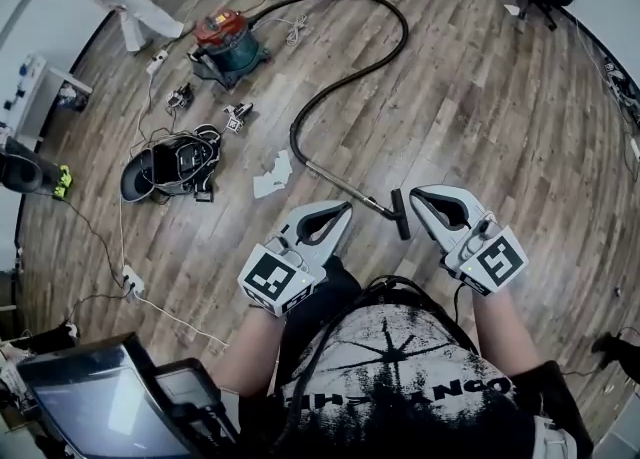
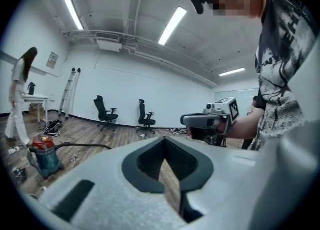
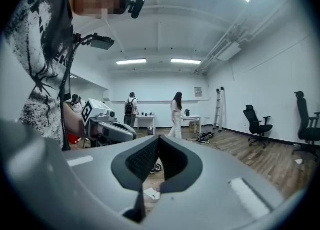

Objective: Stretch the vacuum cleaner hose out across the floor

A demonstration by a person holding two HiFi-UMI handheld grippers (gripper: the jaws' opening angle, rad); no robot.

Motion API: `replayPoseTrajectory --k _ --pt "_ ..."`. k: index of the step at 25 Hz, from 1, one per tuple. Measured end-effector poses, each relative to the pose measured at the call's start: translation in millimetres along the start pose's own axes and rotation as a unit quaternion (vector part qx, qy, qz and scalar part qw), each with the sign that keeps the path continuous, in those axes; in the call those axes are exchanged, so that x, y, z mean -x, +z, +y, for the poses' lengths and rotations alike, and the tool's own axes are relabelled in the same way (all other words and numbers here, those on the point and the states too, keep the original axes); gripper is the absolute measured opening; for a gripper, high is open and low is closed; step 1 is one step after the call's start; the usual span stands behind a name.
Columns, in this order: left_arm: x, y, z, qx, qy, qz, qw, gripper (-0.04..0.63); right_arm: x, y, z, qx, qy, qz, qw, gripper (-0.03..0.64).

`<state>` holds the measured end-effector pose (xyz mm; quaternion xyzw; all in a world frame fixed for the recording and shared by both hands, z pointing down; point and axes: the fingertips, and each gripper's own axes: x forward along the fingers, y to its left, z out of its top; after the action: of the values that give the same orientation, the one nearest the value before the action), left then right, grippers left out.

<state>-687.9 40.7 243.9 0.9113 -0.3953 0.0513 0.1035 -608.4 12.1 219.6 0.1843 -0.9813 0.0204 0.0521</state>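
Both tools are closed and empty: the left tool (image 1: 346, 207) and the right tool (image 1: 416, 192) have their jaws together with nothing between them, so I have to open one before any grab. The floor nozzle (image 1: 400, 214) lies on the floor (image 1: 480, 97) just ahead, between the two tool tips, not touched. I judge the best grab is the metal wand (image 1: 345, 182) just behind the nozzle, since it is rigid and should not slip the way the ribbed tube might. Beyond it the black hose (image 1: 350, 77) bends back in a big loop to the red-and-teal vacuum body (image 1: 222, 35), far left. So it is not stretched yet. I should pull the wand end away from the body, low and steady, to the right where the floor is bare, or the body may roll or tip. I also need to stay off the paper scrap (image 1: 272, 175) and the cables at left.

Pose: both forearms are out in front, tools side by side, close to level, tips forward over the nozzle and marker cubes toward me.
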Motion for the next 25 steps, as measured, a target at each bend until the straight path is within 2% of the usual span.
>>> replayPoseTrajectory --k 10,15,20,25 --pt "-19.8 29.2 136.8 -0.016 -0.060 0.026 0.9977 0.000 -136.9 24.9 -63.7 0.000 -0.027 0.009 1.000 0.006" --pt "-18.7 29.1 186.0 -0.020 -0.066 0.028 0.9972 0.000 -183.3 25.1 -79.8 0.002 -0.033 0.013 0.999 0.006" --pt "-19.2 24.1 208.0 -0.015 -0.056 0.029 0.9979 0.001 -199.4 14.5 -84.9 0.006 -0.025 0.029 0.999 0.006" --pt "-33.4 24.3 199.1 -0.001 -0.028 0.027 0.9992 0.000 -182.3 8.7 -98.2 0.006 -0.003 0.038 0.999 0.006"
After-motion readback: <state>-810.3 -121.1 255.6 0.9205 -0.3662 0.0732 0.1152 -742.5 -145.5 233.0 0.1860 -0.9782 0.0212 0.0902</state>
